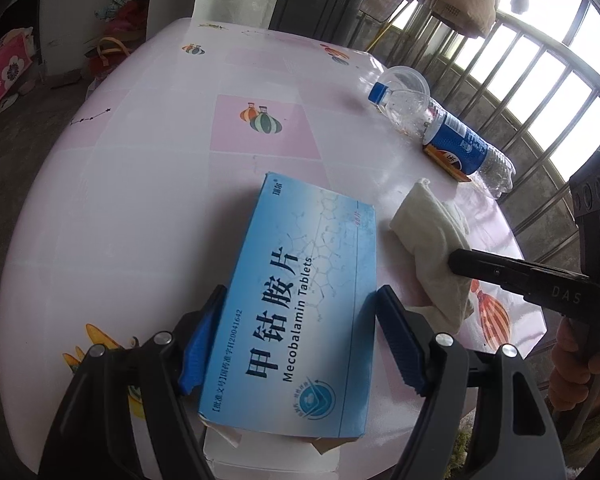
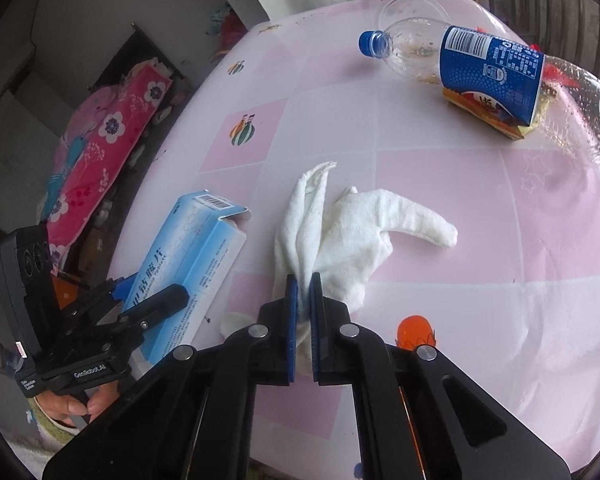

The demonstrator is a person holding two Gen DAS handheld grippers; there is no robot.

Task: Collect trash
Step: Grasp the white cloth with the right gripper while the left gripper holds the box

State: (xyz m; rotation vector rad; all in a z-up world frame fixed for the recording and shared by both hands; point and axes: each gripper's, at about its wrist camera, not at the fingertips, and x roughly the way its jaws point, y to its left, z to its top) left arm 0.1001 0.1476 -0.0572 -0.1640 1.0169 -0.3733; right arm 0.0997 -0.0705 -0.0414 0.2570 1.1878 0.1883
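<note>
My left gripper [image 1: 300,320] is shut on a blue Mecobalamin tablet box [image 1: 300,300], its blue pads pressed against both long sides. The box [image 2: 192,256] and the left gripper [image 2: 148,292] also show in the right wrist view. My right gripper [image 2: 304,288] is shut on a crumpled white tissue [image 2: 352,232] that lies on the pink table. In the left wrist view the tissue [image 1: 428,236] lies right of the box, with a right gripper finger [image 1: 500,272] on it. An empty blue-labelled plastic bottle [image 2: 488,68] lies at the far right.
The bottle [image 1: 452,136] rests on a small orange-yellow packet [image 2: 488,118], with a clear plastic cup [image 2: 412,6] behind it. The round table [image 1: 140,184] has a pink-and-white cloth. A metal railing [image 1: 540,92] stands past its right edge; clutter and a pink bag [image 2: 108,148] lie on the floor.
</note>
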